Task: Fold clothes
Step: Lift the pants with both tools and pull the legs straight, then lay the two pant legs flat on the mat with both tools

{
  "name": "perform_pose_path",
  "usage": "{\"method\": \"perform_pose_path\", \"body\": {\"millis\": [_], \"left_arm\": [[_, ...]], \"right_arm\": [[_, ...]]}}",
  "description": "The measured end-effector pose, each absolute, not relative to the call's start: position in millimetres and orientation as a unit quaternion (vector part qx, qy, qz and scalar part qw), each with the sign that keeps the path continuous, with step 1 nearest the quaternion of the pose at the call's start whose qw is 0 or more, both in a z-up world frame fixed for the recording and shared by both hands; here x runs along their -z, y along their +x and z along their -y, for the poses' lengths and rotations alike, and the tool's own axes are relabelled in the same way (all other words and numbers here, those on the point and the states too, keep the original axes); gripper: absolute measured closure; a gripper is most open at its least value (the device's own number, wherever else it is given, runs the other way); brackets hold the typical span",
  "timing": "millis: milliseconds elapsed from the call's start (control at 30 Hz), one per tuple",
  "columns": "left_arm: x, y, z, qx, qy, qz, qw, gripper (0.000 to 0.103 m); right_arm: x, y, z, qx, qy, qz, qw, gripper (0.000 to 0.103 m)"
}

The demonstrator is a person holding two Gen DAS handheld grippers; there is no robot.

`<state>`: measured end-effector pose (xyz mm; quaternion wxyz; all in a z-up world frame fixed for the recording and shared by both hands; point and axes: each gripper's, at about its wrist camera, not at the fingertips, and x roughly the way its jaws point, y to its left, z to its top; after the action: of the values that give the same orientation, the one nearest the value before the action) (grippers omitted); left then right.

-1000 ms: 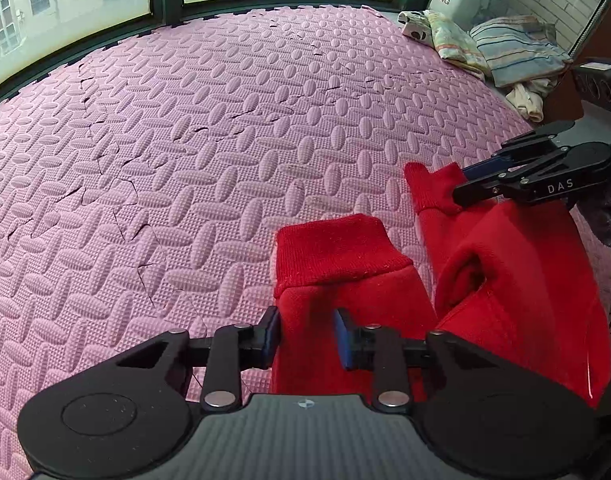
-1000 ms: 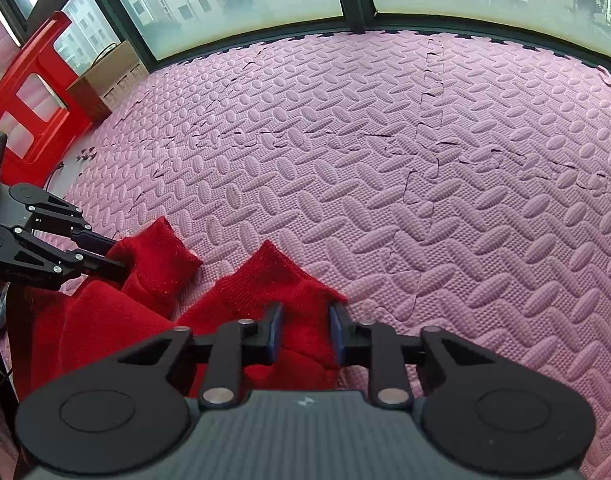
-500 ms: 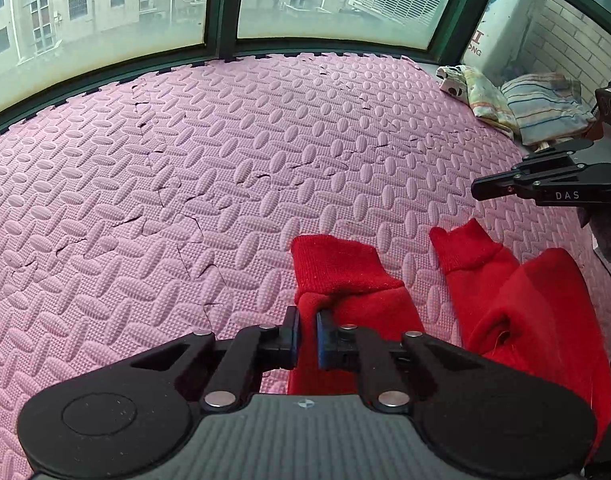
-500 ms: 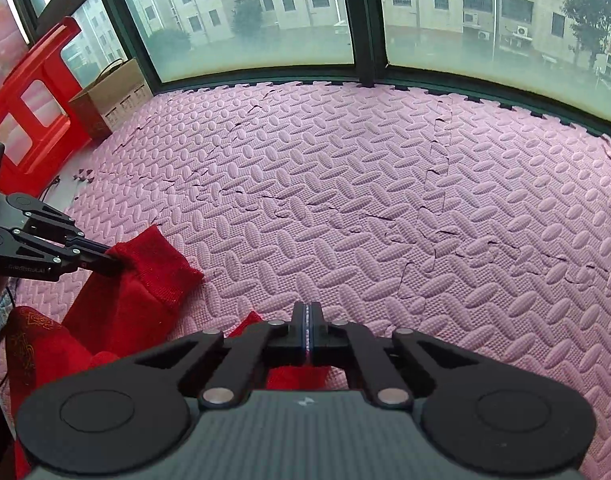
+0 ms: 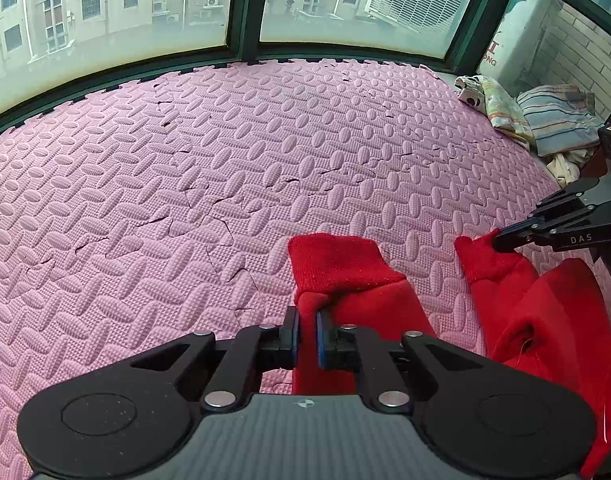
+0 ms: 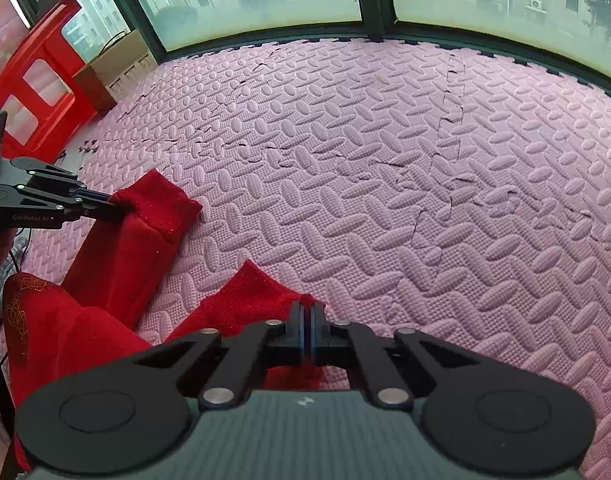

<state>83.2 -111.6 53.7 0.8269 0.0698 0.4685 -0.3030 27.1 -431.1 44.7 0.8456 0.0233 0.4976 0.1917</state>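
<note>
Surroundings: pink foam mat (image 5: 233, 184) over the whole floor; windows (image 5: 137, 12) along the far edge; pile of striped and patterned laundry (image 5: 545, 120) in the far right corner of the left wrist view; red plastic stool (image 6: 33, 80) and cardboard box (image 6: 113, 68) at far left of the right wrist view.
In the way: nothing on the mat ahead of either gripper.
Count: one red garment, two sleeves, two grippers, one stool, one box, one laundry pile.
Red garment (image 6: 65, 332): lying on the mat at the near edge, both sleeves stretched forward, cuffs well apart.
Left gripper (image 5: 307, 334): fingers clamped on a fold of the left sleeve (image 5: 345, 276) just below its ribbed cuff.
Right gripper (image 6: 306, 330): fingers pressed together on the edge of the right sleeve cuff (image 6: 257, 300).
Change since a second ago: both pairs of jaws stood apart around the sleeves then, now closed on cloth; cuffs further apart; left jaws have just been closing with the sleeve between them.
</note>
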Motion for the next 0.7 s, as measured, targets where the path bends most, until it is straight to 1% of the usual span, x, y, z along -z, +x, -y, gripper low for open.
{"method": "perform_pose_path", "body": {"millis": [167,467,600,700], "left_arm": [[-65,101,105,0.281,0.073,-0.45,0.844,0.094],[-91,159,87,0.221,0.06,-0.403,0.886,0.094],[-91,181,81,0.194,0.054,-0.386,0.9,0.094],[-80,193,78,0.171,0.046,-0.387,0.905,0.093]], "right_arm": [[-74,55,419,-0.189,-0.027,-0.446,0.874,0.101],[-123,134,417,-0.135,-0.077,-0.346,0.925,0.101],[-122,165,422,-0.103,-0.09,-0.325,0.936,0.101],[-103,186,427,-0.076,-0.097,-0.344,0.931,0.099]]}}
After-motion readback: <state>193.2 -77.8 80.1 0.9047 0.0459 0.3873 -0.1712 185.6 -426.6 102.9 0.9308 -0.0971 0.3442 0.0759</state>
